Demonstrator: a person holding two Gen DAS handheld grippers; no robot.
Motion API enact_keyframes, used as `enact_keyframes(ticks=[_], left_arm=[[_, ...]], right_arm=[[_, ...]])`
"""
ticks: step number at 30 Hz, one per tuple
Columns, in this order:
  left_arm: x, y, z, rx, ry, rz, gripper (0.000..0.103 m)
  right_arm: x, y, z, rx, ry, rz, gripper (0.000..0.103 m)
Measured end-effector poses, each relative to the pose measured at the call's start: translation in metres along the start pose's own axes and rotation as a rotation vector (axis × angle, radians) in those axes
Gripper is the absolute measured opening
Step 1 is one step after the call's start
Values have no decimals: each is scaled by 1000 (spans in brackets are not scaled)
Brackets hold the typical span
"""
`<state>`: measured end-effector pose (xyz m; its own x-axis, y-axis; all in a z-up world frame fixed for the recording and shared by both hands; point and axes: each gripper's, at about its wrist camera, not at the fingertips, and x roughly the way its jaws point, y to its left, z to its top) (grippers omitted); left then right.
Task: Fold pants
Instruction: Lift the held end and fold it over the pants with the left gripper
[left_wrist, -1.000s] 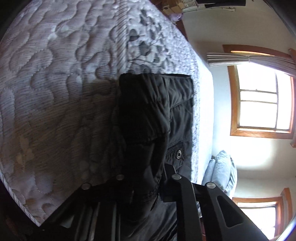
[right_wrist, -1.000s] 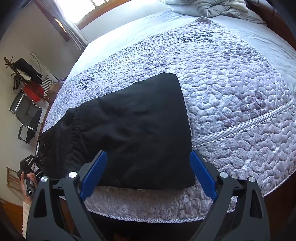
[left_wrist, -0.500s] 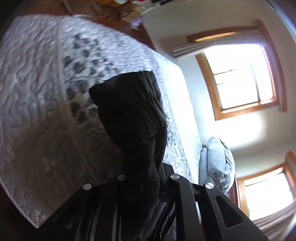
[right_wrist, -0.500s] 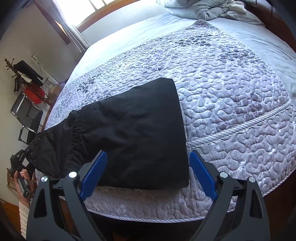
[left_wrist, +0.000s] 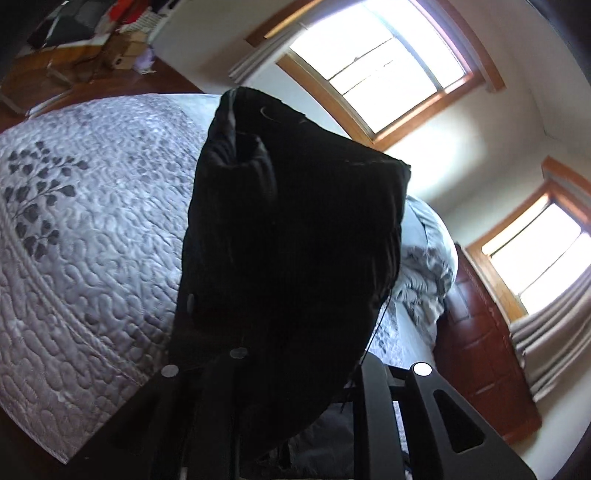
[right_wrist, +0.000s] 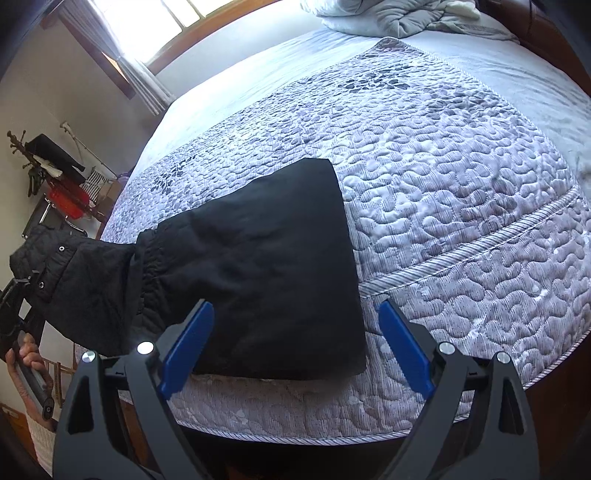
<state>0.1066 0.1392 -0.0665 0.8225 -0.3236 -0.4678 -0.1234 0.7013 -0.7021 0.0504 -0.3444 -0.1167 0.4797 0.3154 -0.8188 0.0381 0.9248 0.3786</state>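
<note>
Black pants (right_wrist: 266, 266) lie folded on the quilted bed (right_wrist: 461, 184), near its front edge. Their waistband end (right_wrist: 74, 273) is lifted off the left side of the bed. My left gripper (left_wrist: 291, 365) grips that end, and the dark fabric (left_wrist: 288, 240) bulges up between its fingers and hides the tips. Its jaws are opening slightly with the cloth still between them. In the right wrist view the left gripper (right_wrist: 14, 295) appears at the far left, held by a hand (right_wrist: 26, 354). My right gripper (right_wrist: 295, 317) hovers open over the near edge of the pants, touching nothing.
A crumpled grey blanket (right_wrist: 399, 14) lies at the head of the bed by a wooden headboard (left_wrist: 484, 343). A coat rack and red item (right_wrist: 62, 192) stand left of the bed. Boxes (left_wrist: 122, 51) sit on the floor beyond it.
The left gripper has risen and rolled, carrying the waistband end up off the bed's left side. The pants' lying part has narrowed a little. The right gripper has stayed still and open.
</note>
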Motion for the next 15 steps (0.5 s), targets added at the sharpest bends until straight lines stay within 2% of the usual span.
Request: enact_keyframes(ticks=[5, 15], left_arm=[[7, -27, -29, 141, 66, 15, 19], [35, -64, -96, 344, 203, 51, 24]], right_arm=[[-4, -10, 0, 25, -10, 2, 91], [-9, -31, -3, 76, -20, 8, 91]])
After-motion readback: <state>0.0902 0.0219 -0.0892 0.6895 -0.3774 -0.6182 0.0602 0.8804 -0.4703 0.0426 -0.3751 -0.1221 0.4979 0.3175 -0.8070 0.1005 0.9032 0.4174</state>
